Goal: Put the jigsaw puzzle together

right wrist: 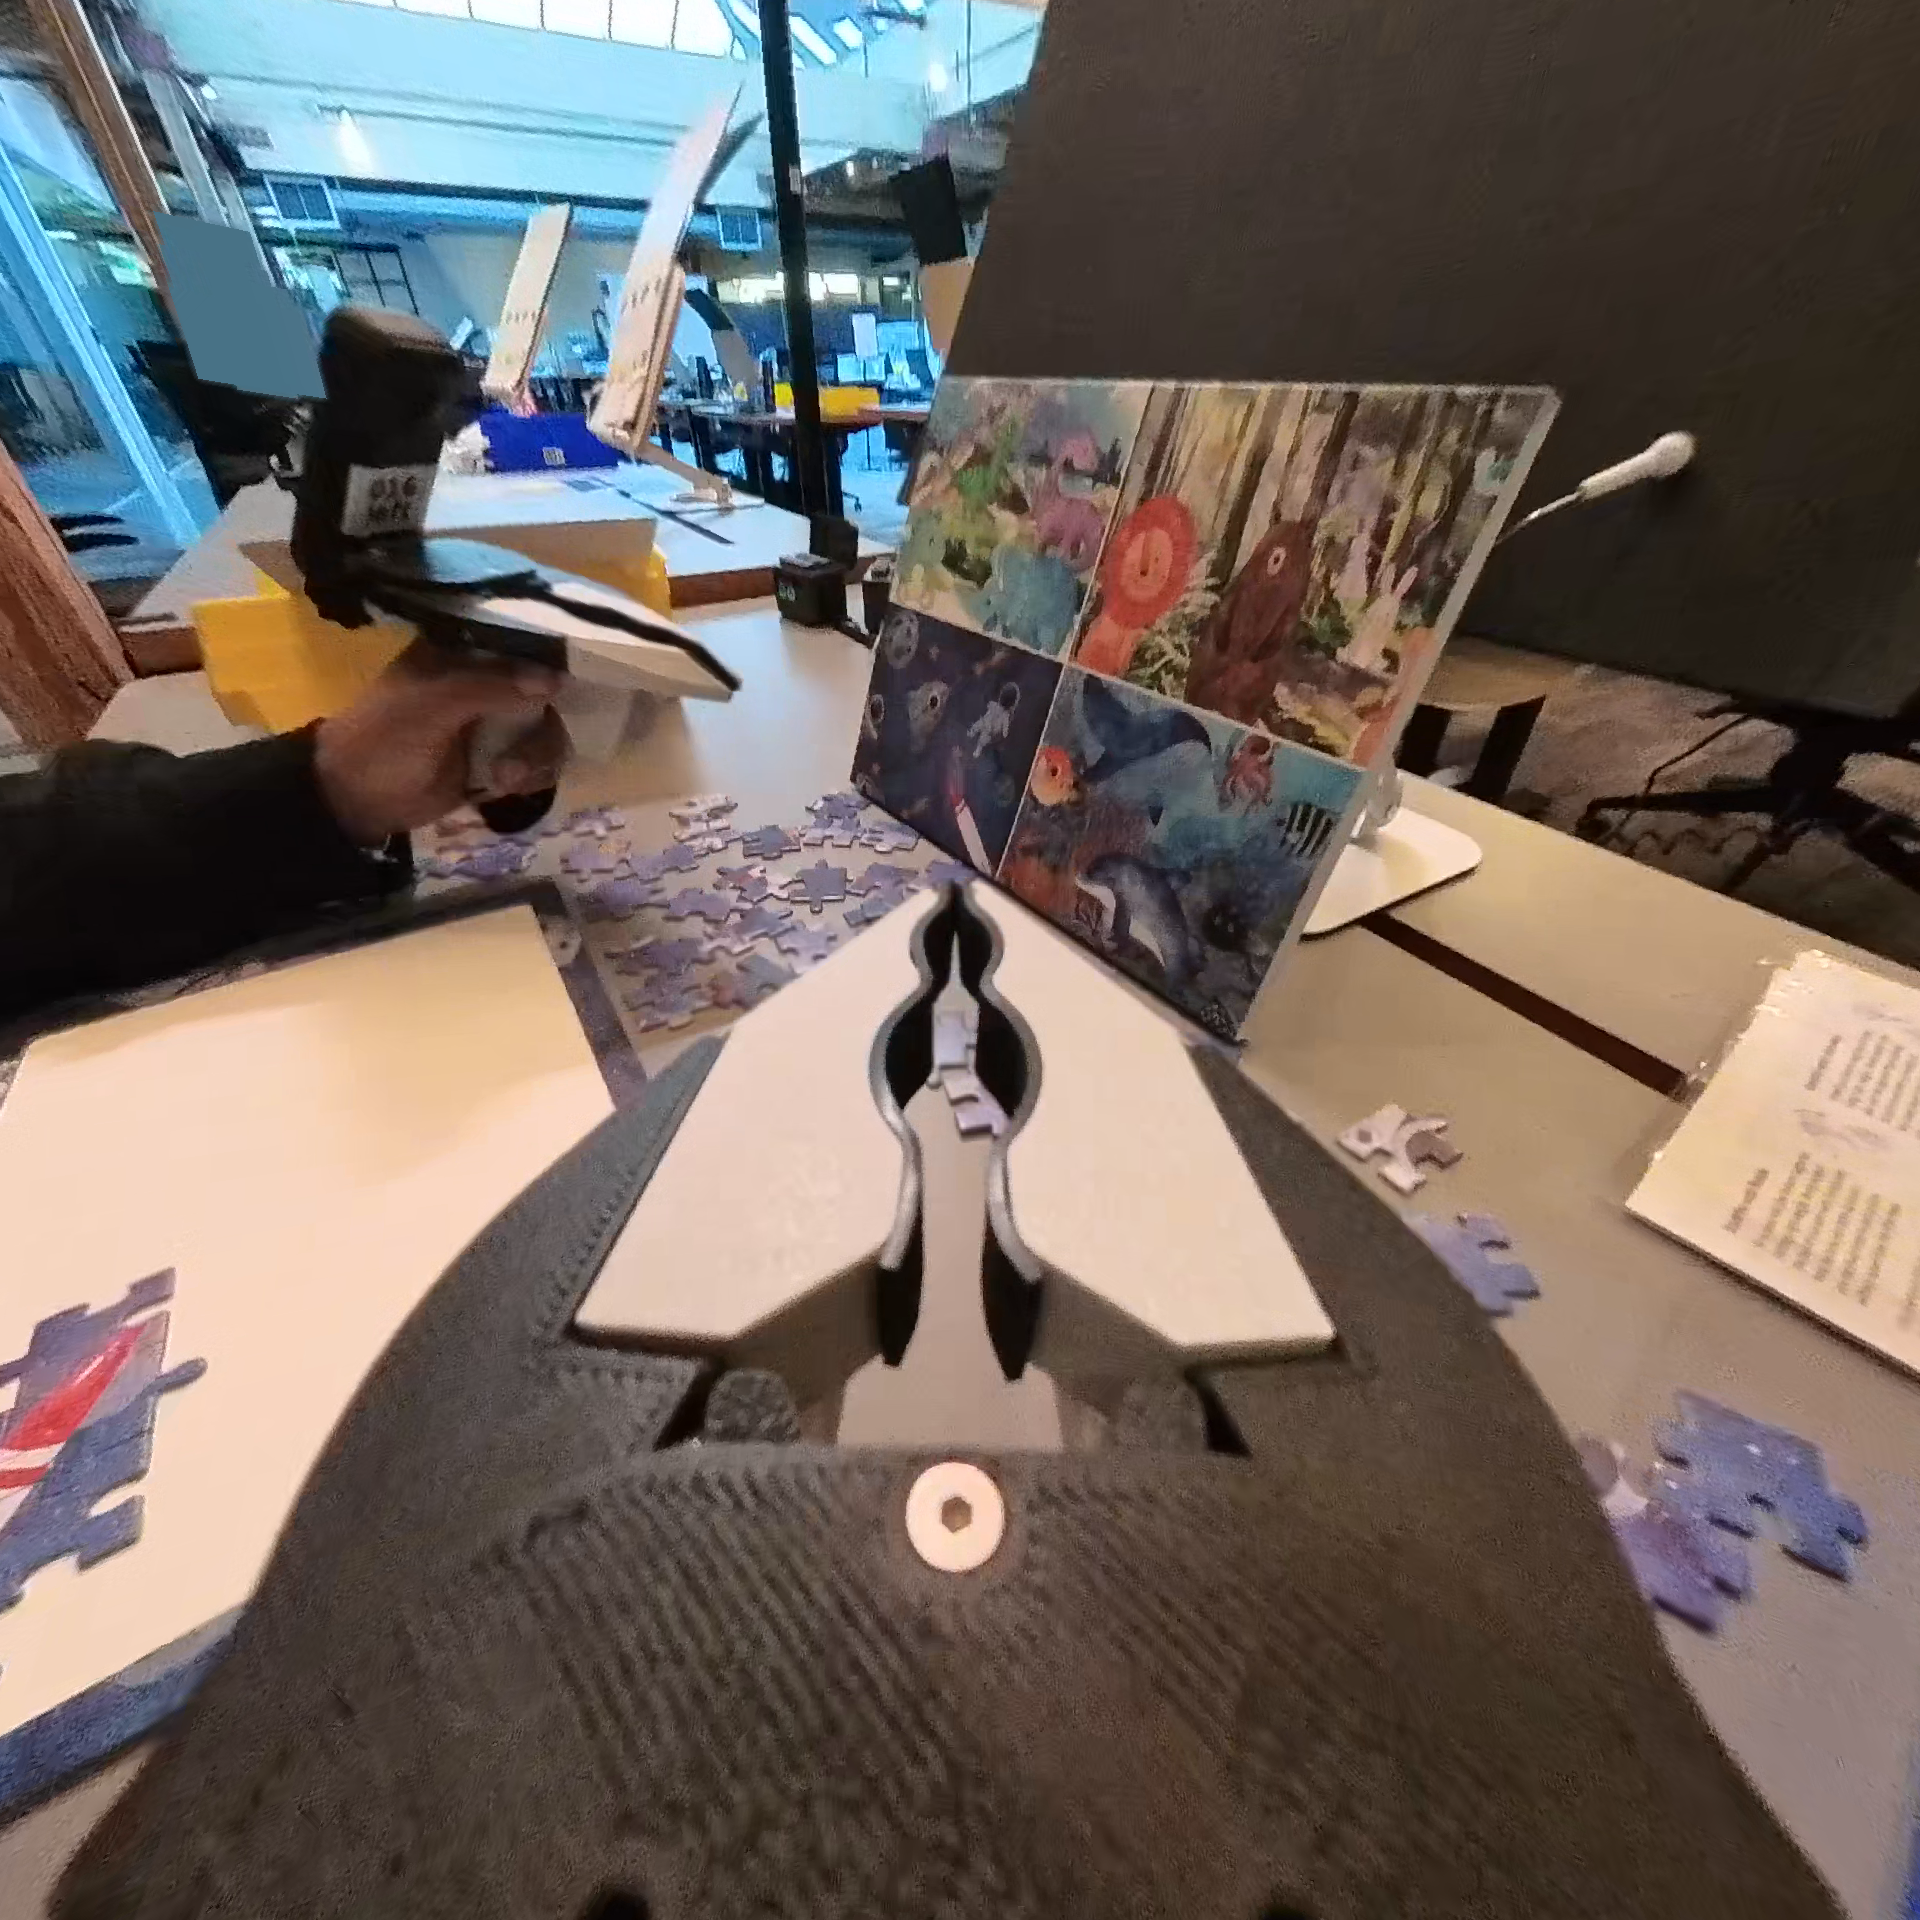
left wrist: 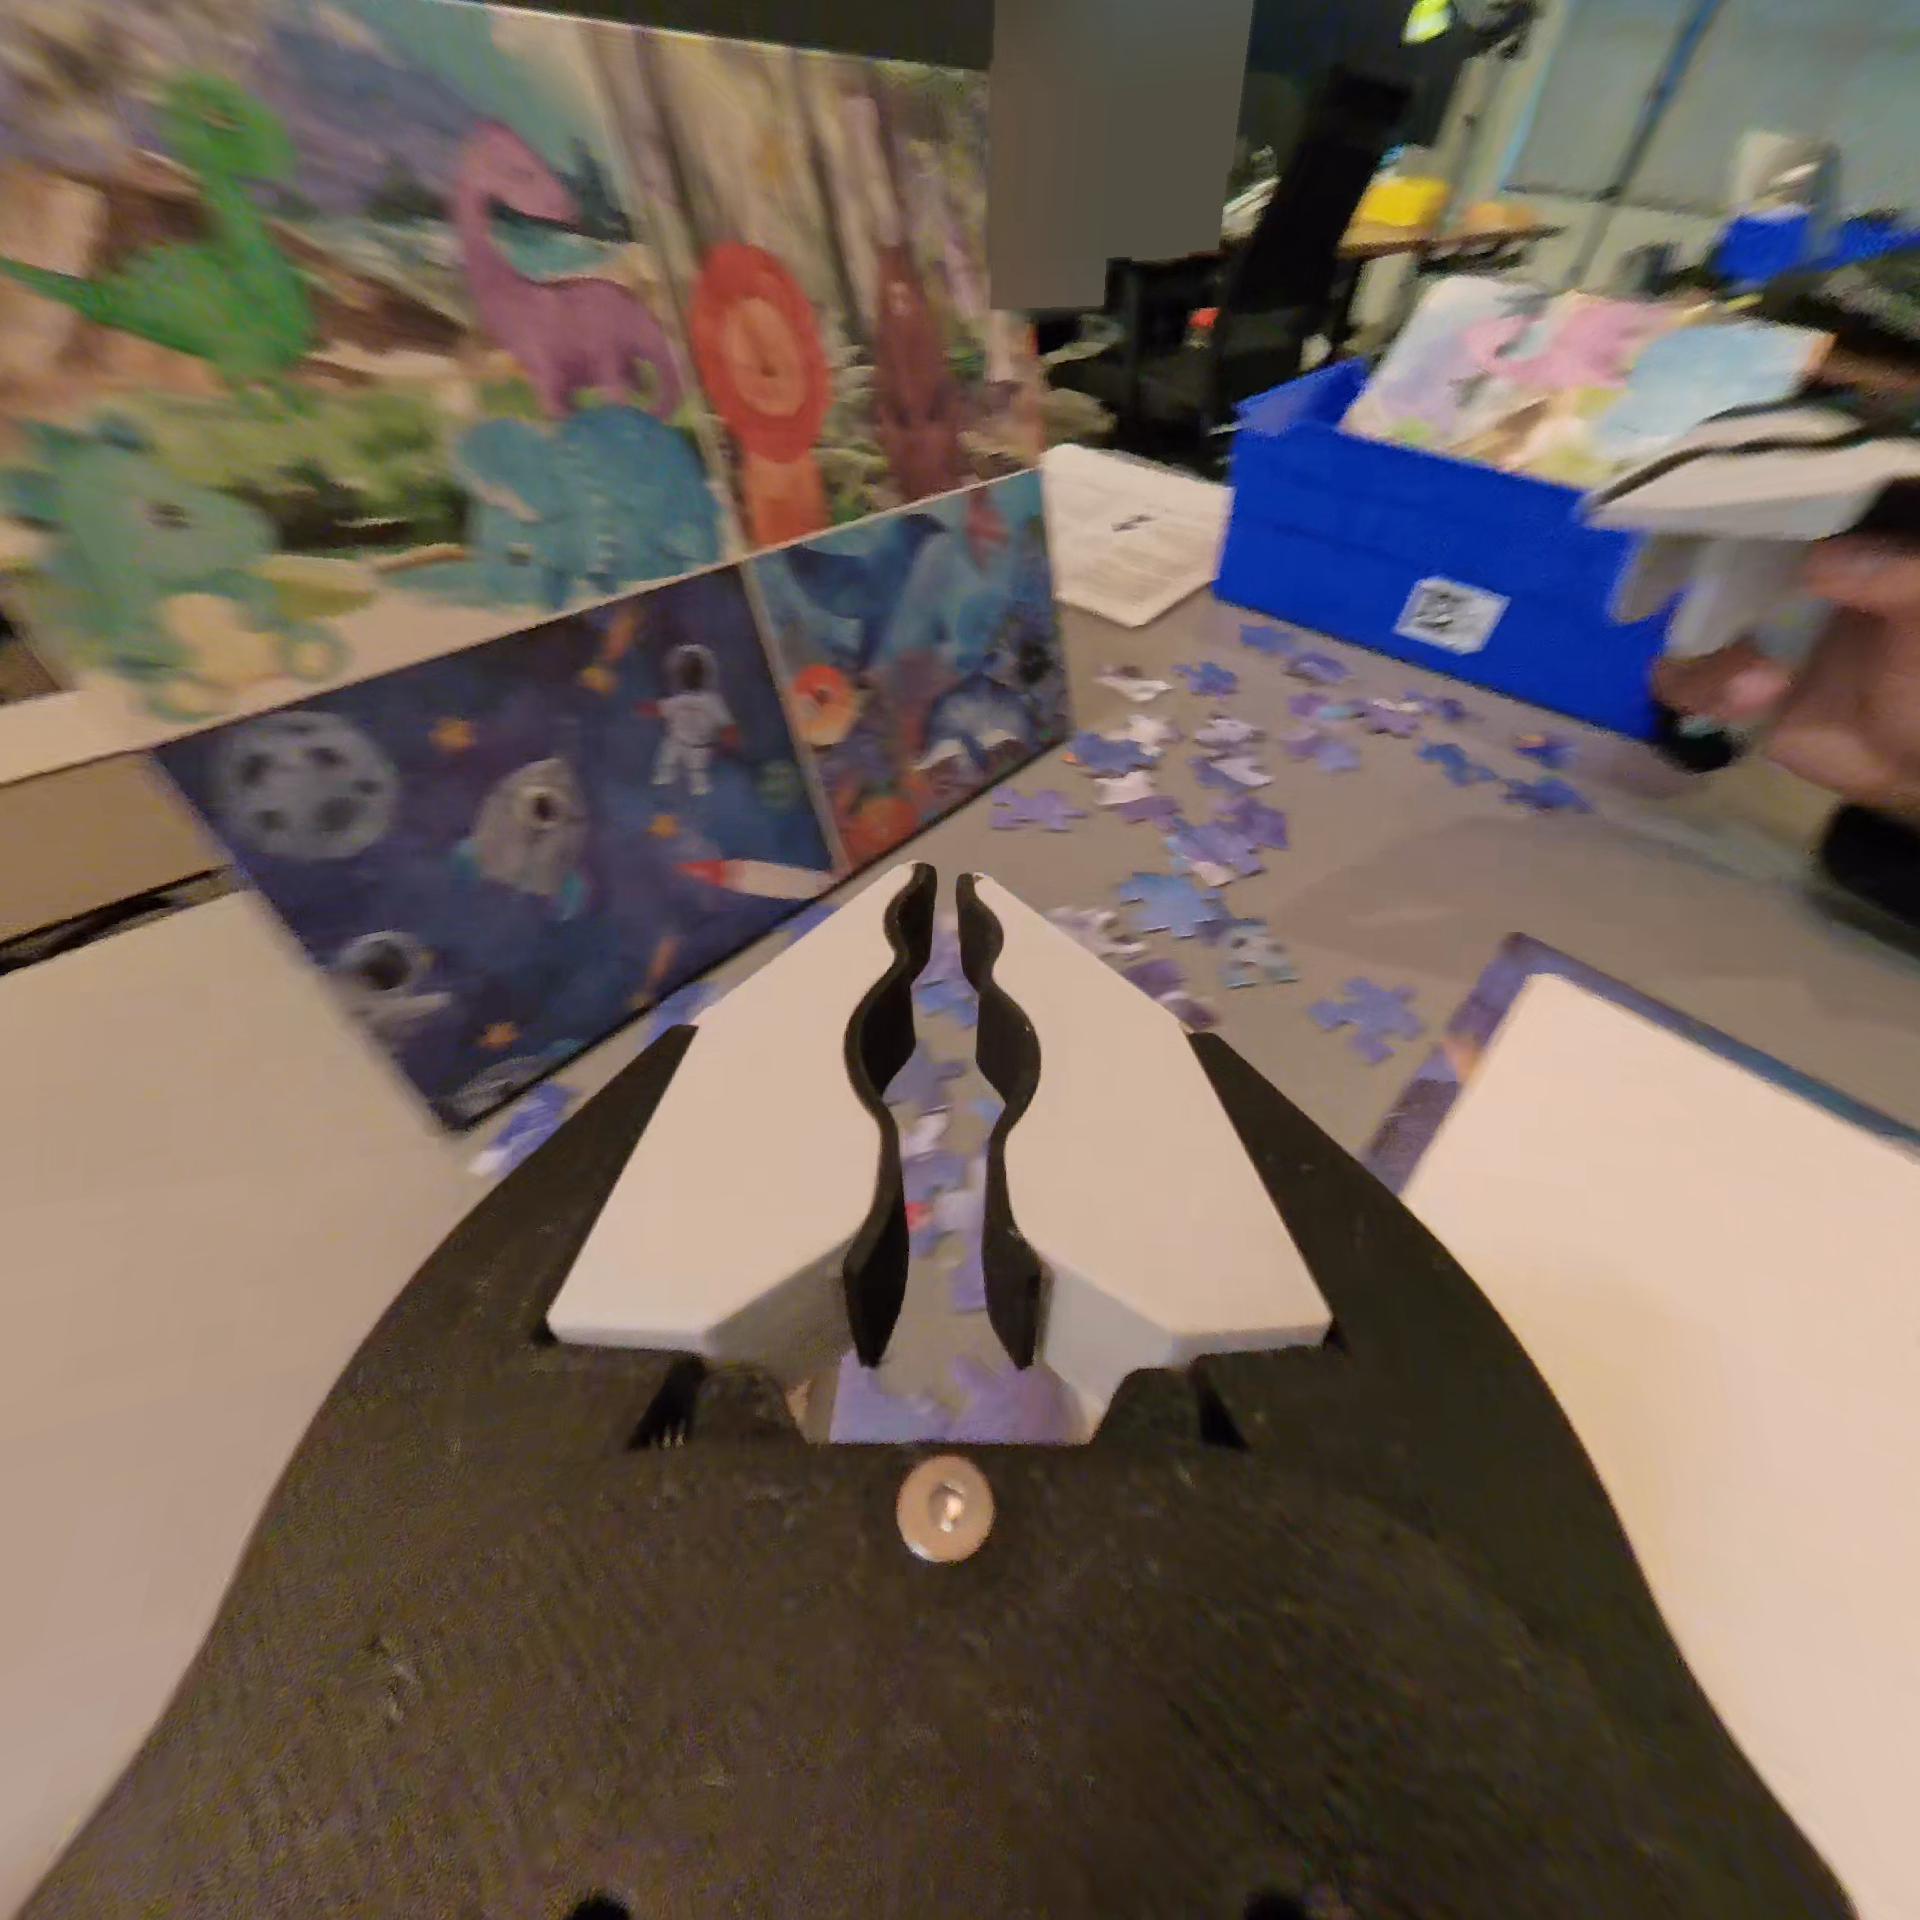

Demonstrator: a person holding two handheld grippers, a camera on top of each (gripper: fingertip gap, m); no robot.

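Note:
Several loose blue and purple puzzle pieces [left wrist: 1195, 790] lie scattered on the grey table, also in the right wrist view [right wrist: 727, 894]. A white puzzle board with a blue frame [left wrist: 1662, 1195] lies flat, and in the right wrist view [right wrist: 291, 1122] it carries a small joined patch of pieces [right wrist: 73, 1423]. My left gripper [left wrist: 940, 883] is shut and empty, held above the loose pieces; it also shows in the right wrist view [right wrist: 717, 681]. My right gripper [right wrist: 951, 894] is shut and empty, above the table near the board's edge; it also shows in the left wrist view [left wrist: 1714, 468].
A standing reference picture panel [left wrist: 499, 831] [right wrist: 1143, 727] stands close ahead of both grippers. A blue bin [left wrist: 1434, 551] holds picture boards at the back. Printed sheets [right wrist: 1818, 1164] [left wrist: 1132, 540] lie on the table. More pieces [right wrist: 1745, 1496] lie right of my right gripper. The tips of one gripper are about 25 cm away from the tips of the other.

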